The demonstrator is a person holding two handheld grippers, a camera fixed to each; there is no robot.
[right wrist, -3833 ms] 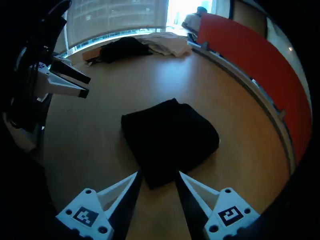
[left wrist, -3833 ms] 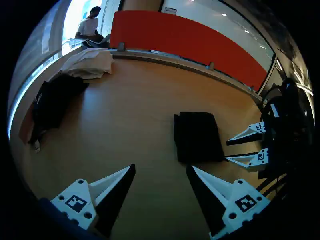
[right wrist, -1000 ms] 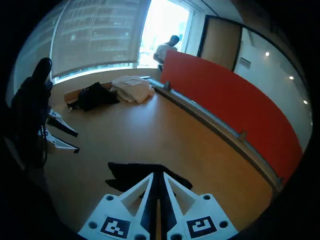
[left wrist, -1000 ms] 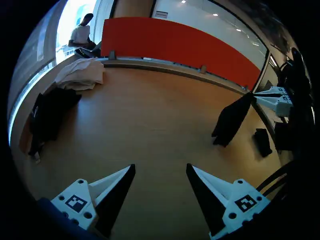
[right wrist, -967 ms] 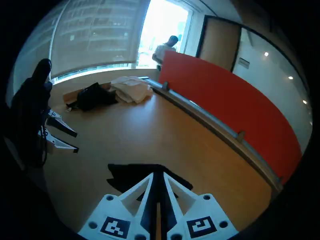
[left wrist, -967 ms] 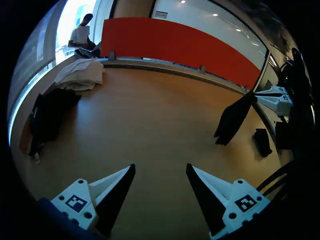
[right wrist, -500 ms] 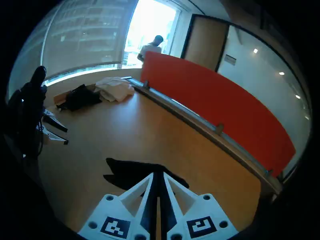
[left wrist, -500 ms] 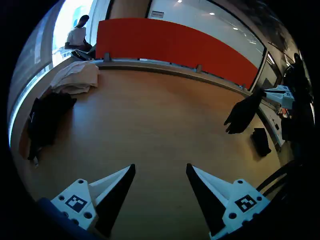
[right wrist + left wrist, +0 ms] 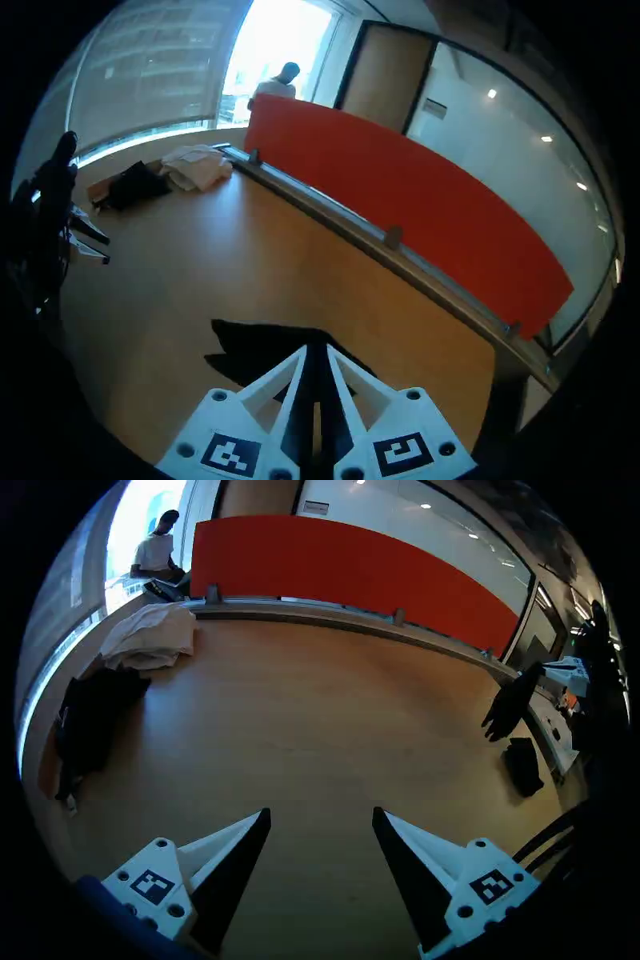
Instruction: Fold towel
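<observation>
At the far right end of the pale wooden tabletop (image 9: 280, 720) in the left gripper view, your right gripper (image 9: 548, 670) pinches a limp black fabric towel (image 9: 506, 710), which hangs down from its tips. In the right gripper view its jaws are clamped together on that towel, whose dark folds spread out beyond them. Your left gripper (image 9: 320, 856) hovers over bare wood, spread wide and holding nothing. A small folded black cloth (image 9: 524, 764) lies near the hanging towel. A cream cloth heap (image 9: 148, 632) sits beside the end of the long red partition panel (image 9: 352, 568), with a black heap (image 9: 92, 720) next to it.
</observation>
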